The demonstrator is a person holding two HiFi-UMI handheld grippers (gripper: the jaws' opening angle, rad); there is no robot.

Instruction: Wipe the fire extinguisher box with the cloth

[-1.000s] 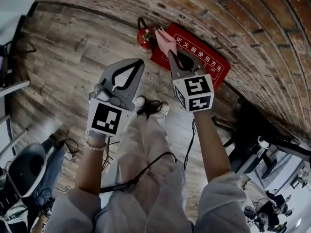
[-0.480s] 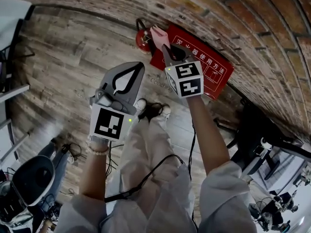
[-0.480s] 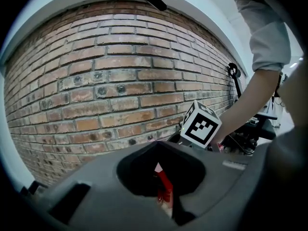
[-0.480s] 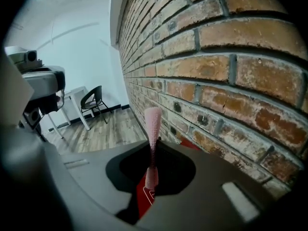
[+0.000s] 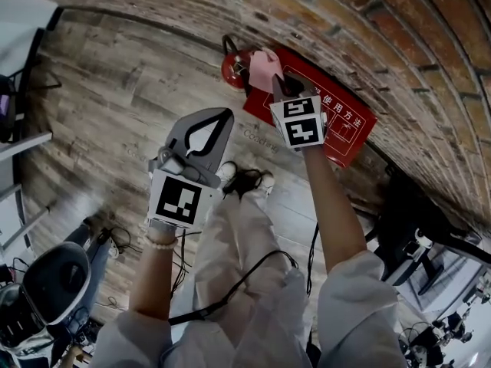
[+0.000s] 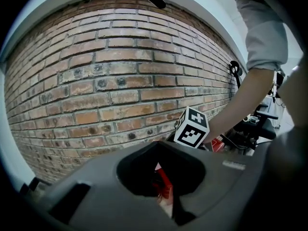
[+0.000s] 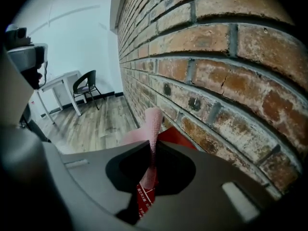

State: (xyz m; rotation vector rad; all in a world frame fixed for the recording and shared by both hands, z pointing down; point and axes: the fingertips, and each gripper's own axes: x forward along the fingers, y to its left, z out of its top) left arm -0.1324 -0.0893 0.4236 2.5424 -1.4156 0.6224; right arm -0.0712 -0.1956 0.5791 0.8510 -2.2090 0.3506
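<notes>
The red fire extinguisher box (image 5: 341,125) with white print lies at the foot of the brick wall (image 5: 368,29). A red extinguisher (image 5: 234,67) stands at its left end. My right gripper (image 5: 278,84) is shut on a pink cloth (image 5: 265,66), which hangs over the box's left end. In the right gripper view the cloth (image 7: 153,124) sticks up from the right gripper (image 7: 153,148), with the red box (image 7: 174,136) just beyond it. My left gripper (image 5: 218,118) is shut and holds nothing, hanging over the wooden floor left of the box. The left gripper (image 6: 159,147) faces the wall.
The person's legs and dark shoes (image 5: 245,179) stand on the plank floor, with a black cable (image 5: 253,263) trailing down. Dark equipment (image 5: 418,221) crowds the right side. A black chair (image 7: 86,86) and a white table (image 7: 60,83) stand further along the wall.
My right gripper has carried the pink cloth forward and lower toward the box's left end. The left gripper has stayed about where it was, still shut.
</notes>
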